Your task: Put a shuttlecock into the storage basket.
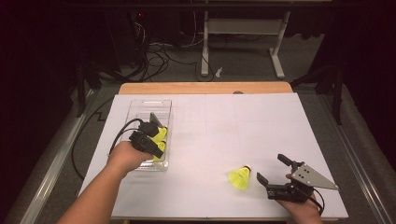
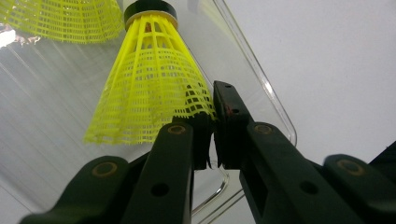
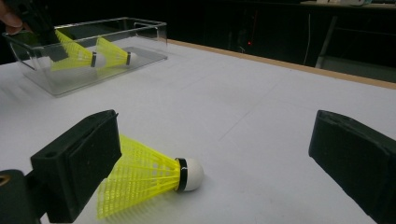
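Note:
A clear plastic box (image 1: 150, 104) stands at the table's left with two yellow shuttlecocks in it. My left gripper (image 1: 157, 138) reaches into the box and is shut on the skirt rim of one yellow shuttlecock (image 2: 149, 79), pinched between the pads at my left gripper (image 2: 214, 116). The second boxed shuttlecock (image 2: 65, 18) lies just beyond it. A third yellow shuttlecock (image 1: 240, 178) lies on its side on the white table, white cork pointing away from me. My right gripper (image 1: 270, 167) stands open just right of it; its left jaw hides part of the third shuttlecock's (image 3: 144, 177) skirt.
White paper (image 1: 224, 126) covers the table, with a wooden edge (image 1: 205, 87) at the back. Beyond it are a white desk frame (image 1: 243, 28) and cables on a dark floor. The box (image 3: 154, 37) sits far left in the right gripper view.

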`<state>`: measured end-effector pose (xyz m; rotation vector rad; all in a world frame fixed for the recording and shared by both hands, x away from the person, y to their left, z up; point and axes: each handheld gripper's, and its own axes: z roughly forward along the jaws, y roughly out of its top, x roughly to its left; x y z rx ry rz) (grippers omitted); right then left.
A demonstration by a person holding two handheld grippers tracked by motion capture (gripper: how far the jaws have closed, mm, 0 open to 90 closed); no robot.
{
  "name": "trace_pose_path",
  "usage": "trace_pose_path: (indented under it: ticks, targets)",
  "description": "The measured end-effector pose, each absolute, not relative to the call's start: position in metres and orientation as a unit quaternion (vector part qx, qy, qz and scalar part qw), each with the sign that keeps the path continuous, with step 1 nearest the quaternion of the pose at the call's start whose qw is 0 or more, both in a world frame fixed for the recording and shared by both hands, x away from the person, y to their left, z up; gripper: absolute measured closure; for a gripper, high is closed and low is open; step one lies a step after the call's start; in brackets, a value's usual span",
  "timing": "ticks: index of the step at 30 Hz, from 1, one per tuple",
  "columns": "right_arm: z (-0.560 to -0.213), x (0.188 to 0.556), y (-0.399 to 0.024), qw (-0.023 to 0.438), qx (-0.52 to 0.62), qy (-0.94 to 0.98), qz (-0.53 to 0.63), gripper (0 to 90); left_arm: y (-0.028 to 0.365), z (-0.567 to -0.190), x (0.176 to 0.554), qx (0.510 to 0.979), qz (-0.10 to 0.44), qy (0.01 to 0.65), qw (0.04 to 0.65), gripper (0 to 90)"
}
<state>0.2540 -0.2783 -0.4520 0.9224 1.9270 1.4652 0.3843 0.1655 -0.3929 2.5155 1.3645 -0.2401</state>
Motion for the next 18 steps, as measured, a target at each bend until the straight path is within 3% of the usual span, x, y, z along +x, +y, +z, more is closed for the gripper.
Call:
trace_pose_path:
  ticks: [18]
  targets:
    - [-0.4518,0.2537,-0.2784,0.272,0.341,0.716,0.545,3.1,0.1639,-0.4038,0.3856,0.866,-0.092,0.476,0.122,83.9]
